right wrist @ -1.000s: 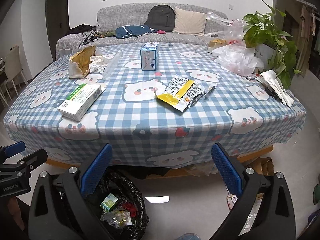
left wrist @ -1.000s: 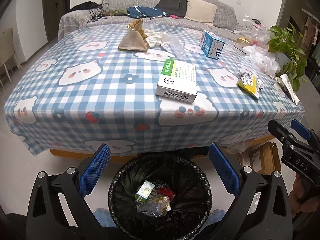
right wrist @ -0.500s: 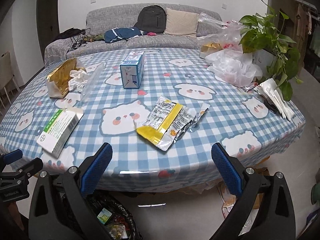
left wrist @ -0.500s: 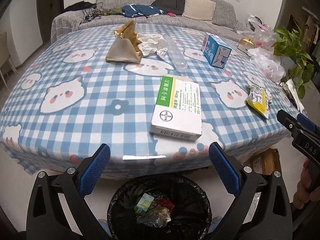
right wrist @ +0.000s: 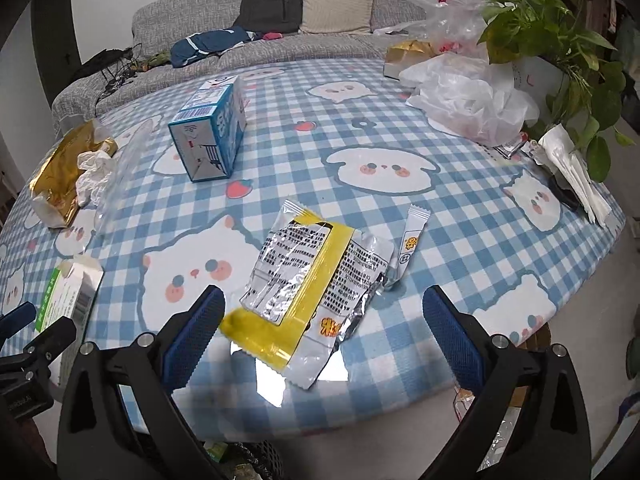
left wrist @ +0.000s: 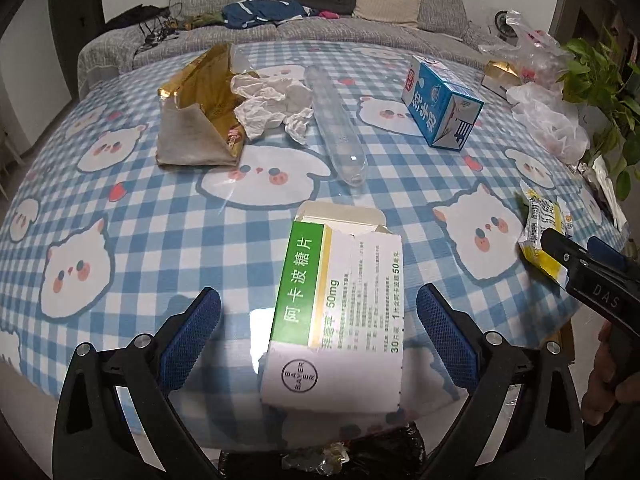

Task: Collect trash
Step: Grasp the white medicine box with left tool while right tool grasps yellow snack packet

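My left gripper (left wrist: 318, 316) is open, its blue pads on either side of a white and green medicine box (left wrist: 340, 312) lying at the table's near edge. My right gripper (right wrist: 322, 316) is open over a yellow and silver snack wrapper (right wrist: 308, 284) with a small sachet (right wrist: 412, 240) beside it. Farther back lie a blue milk carton (left wrist: 440, 102), a gold foil bag (left wrist: 200, 116), crumpled tissue (left wrist: 272, 102) and a clear plastic tube (left wrist: 340, 124). A black-lined trash bin (left wrist: 320, 460) stands below the table edge.
The table wears a blue checked cloth (left wrist: 160, 220) with cat prints. White plastic bags (right wrist: 468, 100), a potted plant (right wrist: 560, 40) and folded papers (right wrist: 576, 172) crowd the right side. A grey sofa (right wrist: 260, 40) with a backpack stands behind.
Both grippers have risen from bin height and moved forward over the table. The left now straddles the medicine box; the right hangs over the yellow wrapper. Both stayed open.
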Demonstrator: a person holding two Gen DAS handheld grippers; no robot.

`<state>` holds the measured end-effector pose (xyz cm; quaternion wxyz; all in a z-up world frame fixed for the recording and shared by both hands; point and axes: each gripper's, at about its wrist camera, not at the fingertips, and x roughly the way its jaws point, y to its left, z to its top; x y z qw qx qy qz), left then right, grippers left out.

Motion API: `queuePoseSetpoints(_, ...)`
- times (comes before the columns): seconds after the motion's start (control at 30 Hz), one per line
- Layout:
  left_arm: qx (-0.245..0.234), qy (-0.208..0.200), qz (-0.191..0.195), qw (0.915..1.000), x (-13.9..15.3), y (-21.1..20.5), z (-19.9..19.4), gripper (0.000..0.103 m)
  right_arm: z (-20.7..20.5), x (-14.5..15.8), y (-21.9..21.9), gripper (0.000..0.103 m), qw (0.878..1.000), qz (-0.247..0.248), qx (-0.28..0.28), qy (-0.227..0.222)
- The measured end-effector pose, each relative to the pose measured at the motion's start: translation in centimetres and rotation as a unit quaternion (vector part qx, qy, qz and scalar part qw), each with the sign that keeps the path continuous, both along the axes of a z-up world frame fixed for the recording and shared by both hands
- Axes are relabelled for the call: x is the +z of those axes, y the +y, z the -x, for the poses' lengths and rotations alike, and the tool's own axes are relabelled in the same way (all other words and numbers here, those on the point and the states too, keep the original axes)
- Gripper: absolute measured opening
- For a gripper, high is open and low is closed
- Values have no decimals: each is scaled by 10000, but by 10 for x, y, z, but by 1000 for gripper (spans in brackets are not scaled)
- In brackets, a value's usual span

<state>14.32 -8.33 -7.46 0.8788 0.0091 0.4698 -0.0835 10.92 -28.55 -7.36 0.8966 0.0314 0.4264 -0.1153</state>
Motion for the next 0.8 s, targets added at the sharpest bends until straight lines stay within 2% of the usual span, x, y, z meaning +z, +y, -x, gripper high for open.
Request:
queuePoseSetpoints(0.2,13,-2,-167,9999,-8,-7,-11,91,-17,-9,-2,92,9999,18,-65,98)
queuePoseSetpoints(0.3,82,-52,-264,9996,-6,-8,-11,79,-21,-11,-2,83,9999,-39,-28,126)
queuePoseSetpoints(0.4,128,-85,-292,9995,-3,-7,-10,61,-22,-11,-2,74,9999,-109,20,121)
queuePoseSetpoints(0.6,117,-132,-191,9997,-3,-4,-8,60,-21,-10,1,52,9998,-130,122,124)
queuePoseSetpoints(0.67,111,-150,-196,9996,-3,-4,-7,60,-18,-10,4,39,9998,-85,154,84)
queuePoseSetpoints(0.8,141,-140,-140,9997,-2,-3,-6,59,-16,-9,10,32,9998,13,189,37)
